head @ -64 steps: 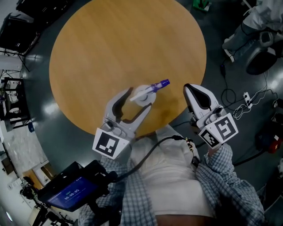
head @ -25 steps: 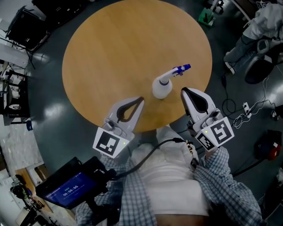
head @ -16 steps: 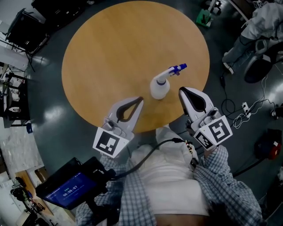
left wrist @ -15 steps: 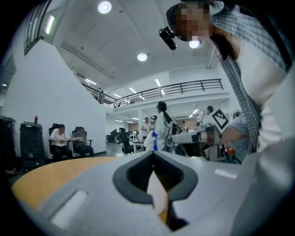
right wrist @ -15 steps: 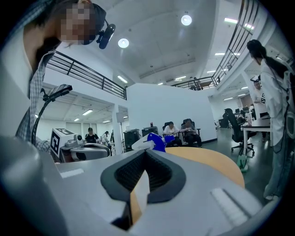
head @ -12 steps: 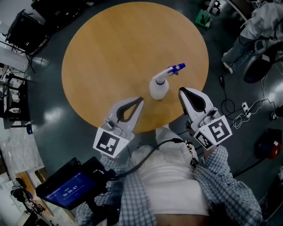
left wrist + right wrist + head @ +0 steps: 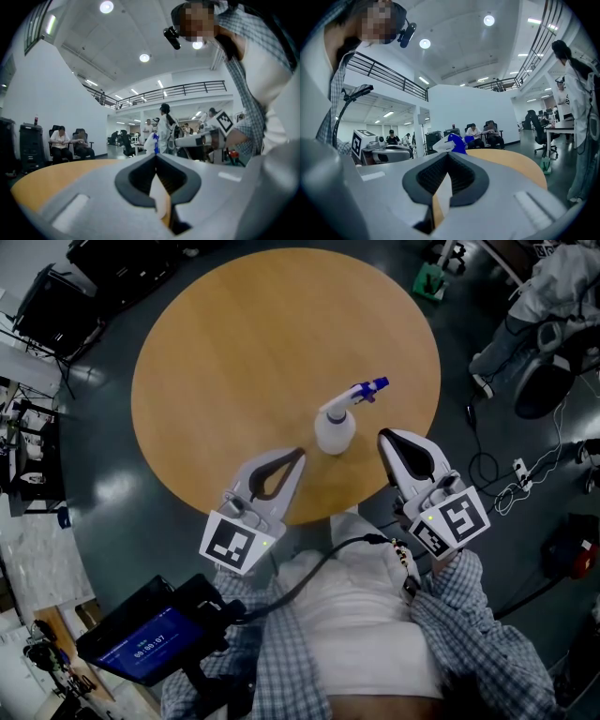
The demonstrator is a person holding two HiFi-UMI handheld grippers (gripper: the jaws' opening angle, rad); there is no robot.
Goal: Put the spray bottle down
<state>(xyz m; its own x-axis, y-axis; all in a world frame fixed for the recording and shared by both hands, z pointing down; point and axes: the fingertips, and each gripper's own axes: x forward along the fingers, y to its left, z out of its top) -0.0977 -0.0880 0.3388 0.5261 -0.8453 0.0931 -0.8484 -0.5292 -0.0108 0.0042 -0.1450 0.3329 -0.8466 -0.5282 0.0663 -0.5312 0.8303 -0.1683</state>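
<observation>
The spray bottle, white with a blue trigger head, stands upright on the round wooden table, near its front edge. No gripper touches it. My left gripper is shut and empty, just left of the bottle and nearer to me. My right gripper is shut and empty to the bottle's right. In the left gripper view the bottle shows beyond the closed left gripper. In the right gripper view the bottle's blue head peeks over the closed right gripper.
A screen device hangs at my lower left. Cables and a power strip lie on the dark floor to the right. A person sits on a chair at the far right. Equipment stands crowd the left.
At the earliest frame the bottle lay tilted between the wide-open left jaws. Now it stands free on the table and the left jaws are shut. Over the last second nothing moved.
</observation>
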